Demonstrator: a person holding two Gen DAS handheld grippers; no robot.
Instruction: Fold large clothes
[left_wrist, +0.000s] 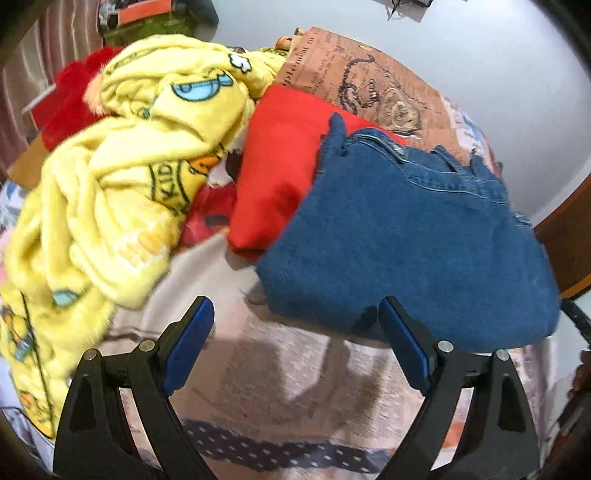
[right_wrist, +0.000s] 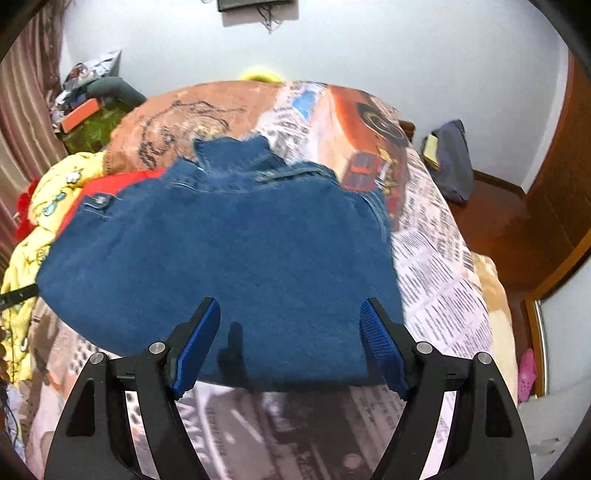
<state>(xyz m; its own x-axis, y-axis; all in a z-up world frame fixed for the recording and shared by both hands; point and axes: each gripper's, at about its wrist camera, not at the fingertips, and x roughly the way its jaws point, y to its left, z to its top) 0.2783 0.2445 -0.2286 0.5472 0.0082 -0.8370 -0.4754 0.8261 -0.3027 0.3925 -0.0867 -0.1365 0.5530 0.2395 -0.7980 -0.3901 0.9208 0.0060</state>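
Folded denim garment: a blue denim garment (right_wrist: 221, 266) lies folded flat on the bed, its waistband or collar edge with a metal button turned toward the wall; the near folded edge faces both cameras.
Bed cover: a bedspread printed like old newspaper (right_wrist: 436, 280), with orange and brown picture panels, lies under the denim and reaches to the far edge of the bed.
Red garment: a red folded piece (left_wrist: 280, 162) lies just beside the denim on its left, and the denim's corner overlaps it.
Yellow blanket: a fluffy yellow blanket with cartoon prints (left_wrist: 122, 177) is heaped on the left part of the bed, touching the red piece; a red fuzzy item (left_wrist: 70, 99) shows behind it.
Left tongs: the left tongs (left_wrist: 295, 314) stand wide with nothing between the blue pads, over the bare bedspread just in front of the denim's near left corner; the right pad sits at the denim's edge, and contact cannot be told.
Right tongs: the right tongs (right_wrist: 290, 314) stand fairly wide above the denim's near edge; the cloth shows between the pads, but they do not press on it.
Room: a pale wall, a striped curtain at left, a wooden door at right, and a dark bag (right_wrist: 452, 162) on the floor past the bed.
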